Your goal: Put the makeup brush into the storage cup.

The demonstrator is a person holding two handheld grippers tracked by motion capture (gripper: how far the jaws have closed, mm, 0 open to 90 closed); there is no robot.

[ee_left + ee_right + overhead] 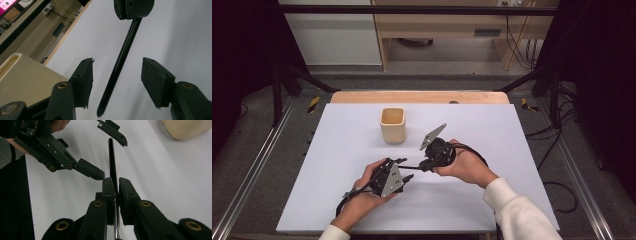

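Note:
A thin black pen runs level over the white table between the two grippers. My right gripper is shut on one end of it; in the right gripper view its pads pinch the pen. My left gripper stands open around the pen's free end. In the left gripper view the pen passes between the two pads with a gap on each side, touching neither. The right gripper shows at the top of that view.
A beige square cup stands upright behind the grippers, near the table's middle back. The white tabletop ends in a wooden strip at the far side. Metal rails run along both sides.

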